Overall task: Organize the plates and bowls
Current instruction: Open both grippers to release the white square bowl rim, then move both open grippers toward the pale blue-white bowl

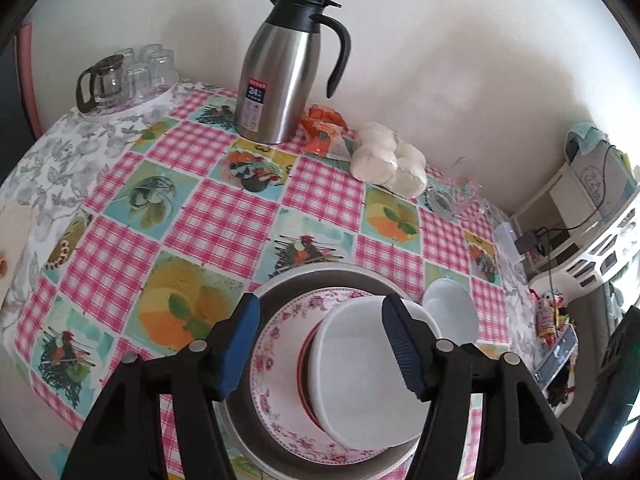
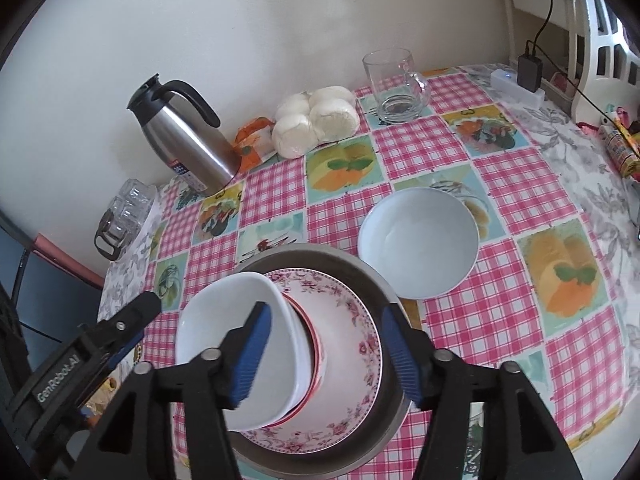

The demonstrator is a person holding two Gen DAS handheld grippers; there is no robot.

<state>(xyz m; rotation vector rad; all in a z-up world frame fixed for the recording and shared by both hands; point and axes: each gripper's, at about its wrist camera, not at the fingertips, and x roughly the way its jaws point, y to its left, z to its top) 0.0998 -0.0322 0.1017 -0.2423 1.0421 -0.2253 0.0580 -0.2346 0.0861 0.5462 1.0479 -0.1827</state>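
Note:
A metal basin (image 1: pixel 280 452) (image 2: pixel 372 280) holds a pink floral plate (image 1: pixel 280 344) (image 2: pixel 352 344), a red-rimmed dish and a white bowl (image 1: pixel 360 368) (image 2: pixel 224 320) stacked tilted on top. A second white bowl (image 1: pixel 452 308) (image 2: pixel 420 240) stands on the tablecloth beside the basin. My left gripper (image 1: pixel 320 344) is open above the stack, its right finger at the tilted bowl's rim. My right gripper (image 2: pixel 326 356) is open above the stack and empty. The left gripper also shows in the right wrist view (image 2: pixel 120 332) at the lower left.
A steel thermos jug (image 1: pixel 280 76) (image 2: pixel 188 132), a bag of white buns (image 1: pixel 392 160) (image 2: pixel 316 120), an orange packet (image 1: pixel 324 128) and a glass mug (image 2: pixel 396 88) stand by the wall. A tray of glasses (image 1: pixel 128 76) (image 2: pixel 128 212) sits at the table's far corner.

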